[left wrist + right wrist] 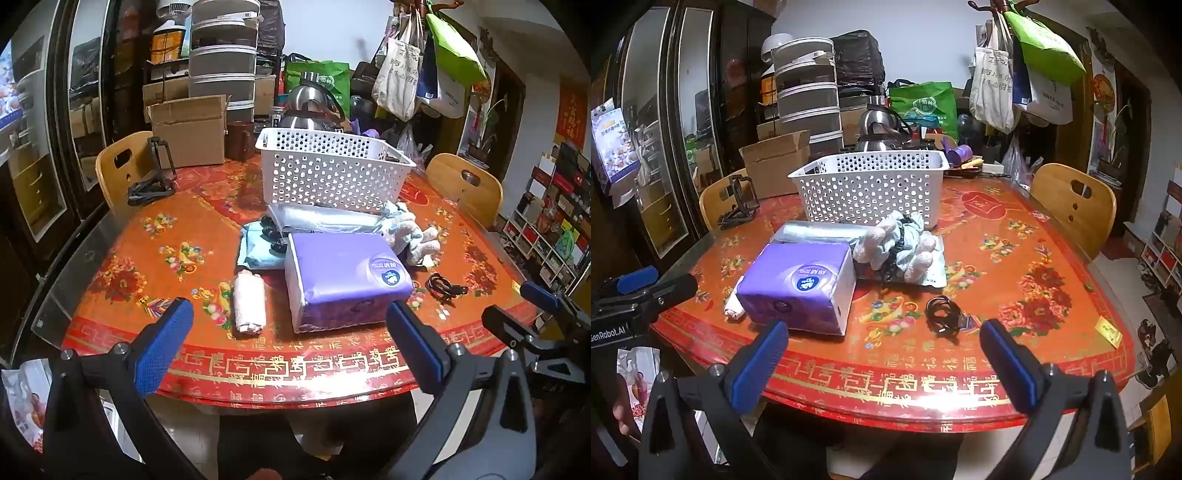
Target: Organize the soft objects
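Observation:
A white perforated basket point(332, 173) point(871, 184) stands at the back of the red table. In front of it lie a purple tissue pack point(343, 277) point(801, 284), a rolled white towel point(249, 301), a light blue wipes pack point(255, 247), a clear plastic pack point(317, 218) point(816, 230), and a pale blue and white soft toy point(410, 232) point(901, 243). My left gripper point(288, 339) is open and empty, held at the table's near edge before the tissue pack. My right gripper point(882, 358) is open and empty, near the front edge, right of the tissue pack.
A coiled black cable point(443, 288) point(945, 314) lies right of the tissue pack. A black phone stand point(155, 177) point(738, 206) sits at the left. A cardboard box point(188, 129), a kettle point(314, 107) and clutter stand behind the basket. Wooden chairs point(465, 184) flank the table.

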Available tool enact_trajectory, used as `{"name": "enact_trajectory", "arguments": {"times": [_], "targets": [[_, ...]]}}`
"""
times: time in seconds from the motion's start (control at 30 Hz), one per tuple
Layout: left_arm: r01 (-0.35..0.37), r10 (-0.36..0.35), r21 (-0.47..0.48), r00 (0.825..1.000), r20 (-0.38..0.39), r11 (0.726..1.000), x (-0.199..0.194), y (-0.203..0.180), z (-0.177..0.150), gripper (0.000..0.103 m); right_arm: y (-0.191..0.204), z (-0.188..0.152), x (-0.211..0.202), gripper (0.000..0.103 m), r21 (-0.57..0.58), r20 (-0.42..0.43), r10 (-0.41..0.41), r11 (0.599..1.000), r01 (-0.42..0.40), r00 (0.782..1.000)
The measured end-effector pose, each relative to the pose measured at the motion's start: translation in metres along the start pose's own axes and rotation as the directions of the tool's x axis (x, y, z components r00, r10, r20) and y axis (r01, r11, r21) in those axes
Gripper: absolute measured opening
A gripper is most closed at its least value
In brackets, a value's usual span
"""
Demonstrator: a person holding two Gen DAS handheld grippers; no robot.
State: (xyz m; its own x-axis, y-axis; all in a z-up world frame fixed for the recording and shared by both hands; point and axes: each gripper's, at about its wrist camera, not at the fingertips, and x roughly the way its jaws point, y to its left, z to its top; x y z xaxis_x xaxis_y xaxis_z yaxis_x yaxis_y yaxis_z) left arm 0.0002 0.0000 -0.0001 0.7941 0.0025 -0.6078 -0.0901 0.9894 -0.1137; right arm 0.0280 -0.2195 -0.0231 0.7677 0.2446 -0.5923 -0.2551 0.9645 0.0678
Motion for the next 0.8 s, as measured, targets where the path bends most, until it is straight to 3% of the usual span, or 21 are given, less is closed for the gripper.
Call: {"name": "enact_trajectory", "arguments": {"times": [0.8], "targets": [[-0.033, 0.033, 0.034, 0.999, 0.011, 0.999, 0.0000, -0.0061, 0.0002, 0.103, 0.0014, 0.0001, -0.0004, 0.103, -0.011, 0.004, -0.001, 1.000, 0.001, 1.000]]}}
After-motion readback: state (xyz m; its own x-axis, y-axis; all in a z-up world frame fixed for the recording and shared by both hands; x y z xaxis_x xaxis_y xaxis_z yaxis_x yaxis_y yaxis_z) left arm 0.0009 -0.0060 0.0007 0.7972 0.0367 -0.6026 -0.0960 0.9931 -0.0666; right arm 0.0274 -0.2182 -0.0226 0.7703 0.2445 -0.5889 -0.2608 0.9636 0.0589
